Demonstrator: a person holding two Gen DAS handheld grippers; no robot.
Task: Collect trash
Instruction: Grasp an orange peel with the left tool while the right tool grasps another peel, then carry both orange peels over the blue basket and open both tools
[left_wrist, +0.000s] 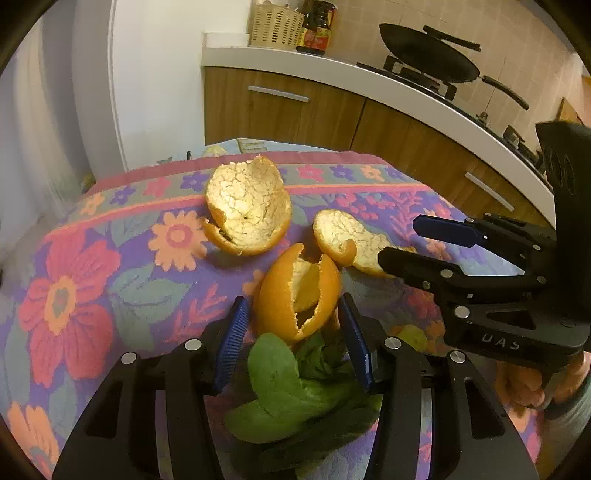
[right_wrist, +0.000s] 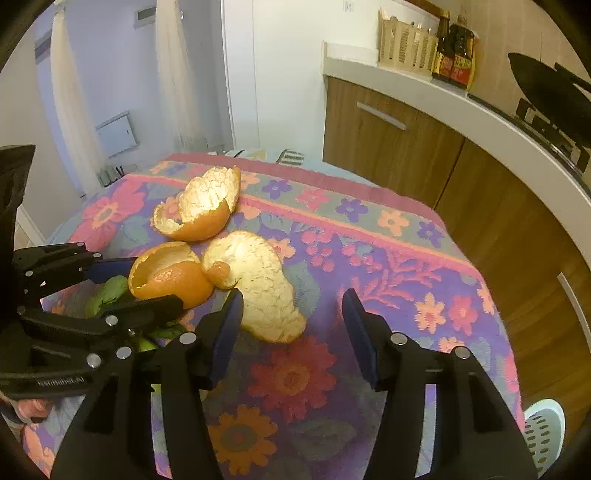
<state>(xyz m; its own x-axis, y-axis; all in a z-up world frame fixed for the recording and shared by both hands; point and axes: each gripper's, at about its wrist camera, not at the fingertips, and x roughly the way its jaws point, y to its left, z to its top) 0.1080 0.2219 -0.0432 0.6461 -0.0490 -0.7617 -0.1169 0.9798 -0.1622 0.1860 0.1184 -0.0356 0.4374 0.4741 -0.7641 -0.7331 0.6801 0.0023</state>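
Right now you are lining up two grasps at once on the flowered surface (right_wrist: 388, 236), so this looks like the approach step, with nothing lifted yet. Your left tool (left_wrist: 293, 325) is standing with its fingers apart around the curled orange peel (left_wrist: 295, 291), one blue pad on each side and neither clearly touching it; the green leaves (left_wrist: 295, 391) are lying just under that tool, against the peel. Your right tool (right_wrist: 291, 314) is also spread wide, its left finger sitting just beside the long flat peel (right_wrist: 266, 280), which is lying mostly outside the gap (pith side up). The cupped peel (left_wrist: 247, 206) is resting farther back, close to the other two.

Next, you are probably going to need to close the left tool gently, since the curled peel looks thin and likely to collapse or slip. The right tool seems to need a shift toward its left, so the flat peel comes between the fingers before closing.
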